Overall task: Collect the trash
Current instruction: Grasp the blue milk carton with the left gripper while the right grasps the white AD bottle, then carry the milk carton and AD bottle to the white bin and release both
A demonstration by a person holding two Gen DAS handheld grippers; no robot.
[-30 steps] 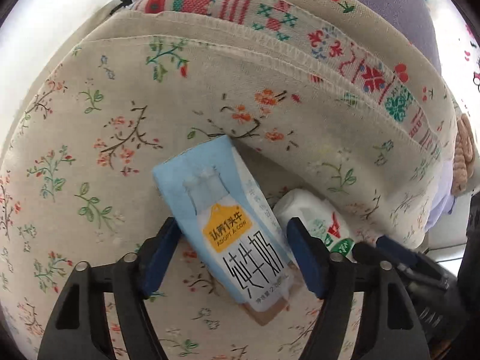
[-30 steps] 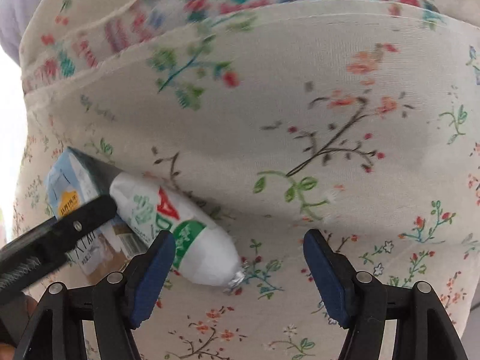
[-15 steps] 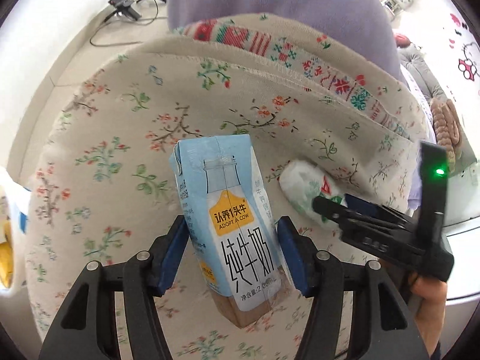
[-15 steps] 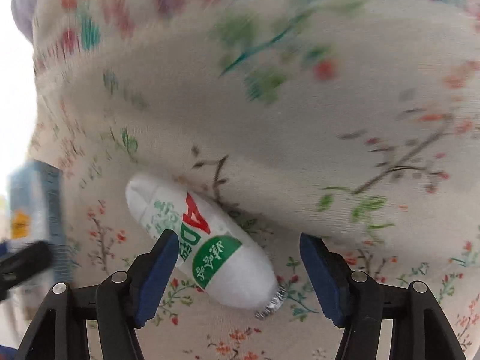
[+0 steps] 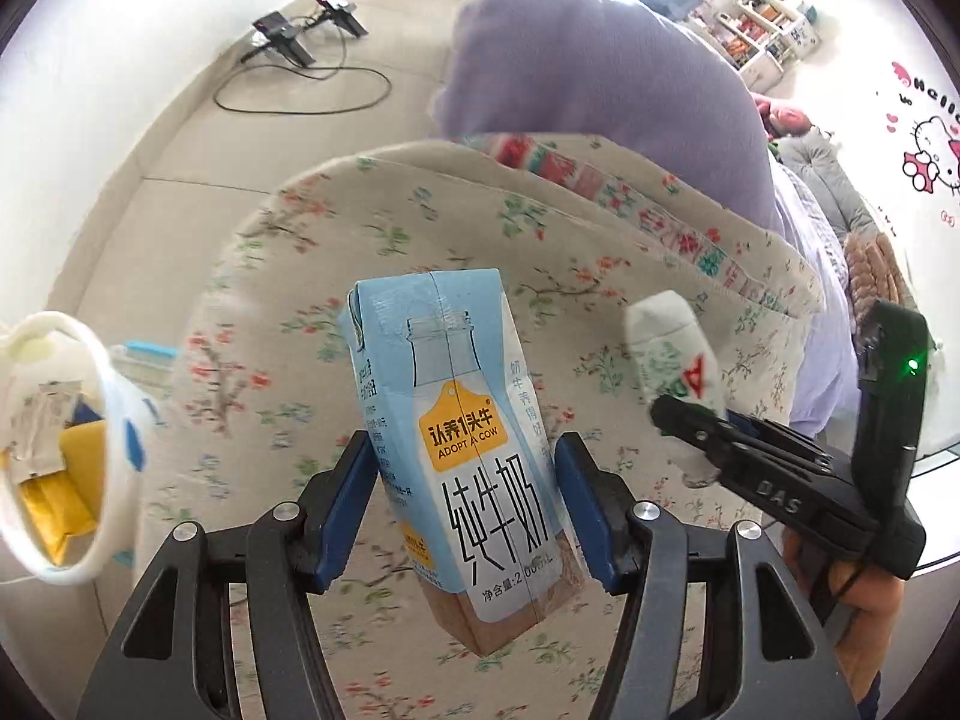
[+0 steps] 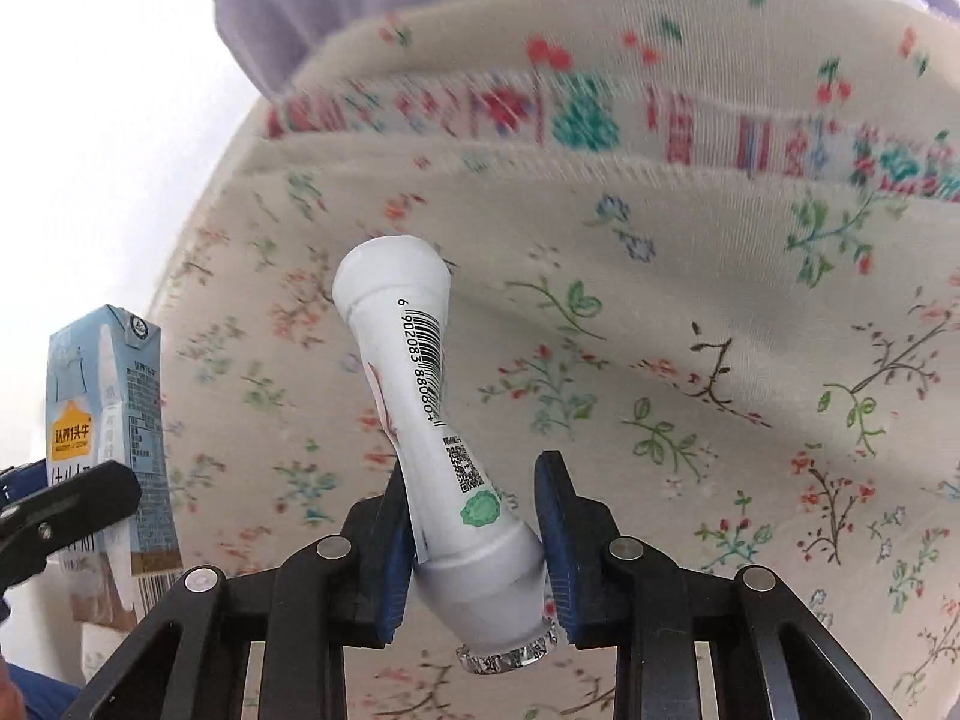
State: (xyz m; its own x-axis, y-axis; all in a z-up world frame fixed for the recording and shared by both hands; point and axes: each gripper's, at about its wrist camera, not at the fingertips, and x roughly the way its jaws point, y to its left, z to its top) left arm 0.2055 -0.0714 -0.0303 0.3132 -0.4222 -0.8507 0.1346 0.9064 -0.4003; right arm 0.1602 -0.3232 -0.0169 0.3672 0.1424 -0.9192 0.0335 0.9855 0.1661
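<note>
Between the blue pads of the left gripper [image 5: 465,498] a light blue milk carton [image 5: 462,444] is clamped across its lower half, upright and lifted clear of the floral cushion [image 5: 312,276] behind it. Just to the side, the right gripper [image 6: 474,546] pinches a small white yogurt drink bottle [image 6: 432,444] near its foil-capped neck, the bottle tilting with its base up and away from the jaws. Both pieces of trash are thus held in the air above the cushion. Off to the left gripper's left, a white trash bag [image 5: 90,540] hangs open, yellow wrappers already inside. Farther back, a lilac pillow [image 5: 600,72] lies beyond the cushion, with cables on the floor. To finish well, the carton should probably travel to the bag first, be centred over the mouth and released only once past the rim; the tilted bottle, gripped near one end, may swing, so its move should be slow.
</note>
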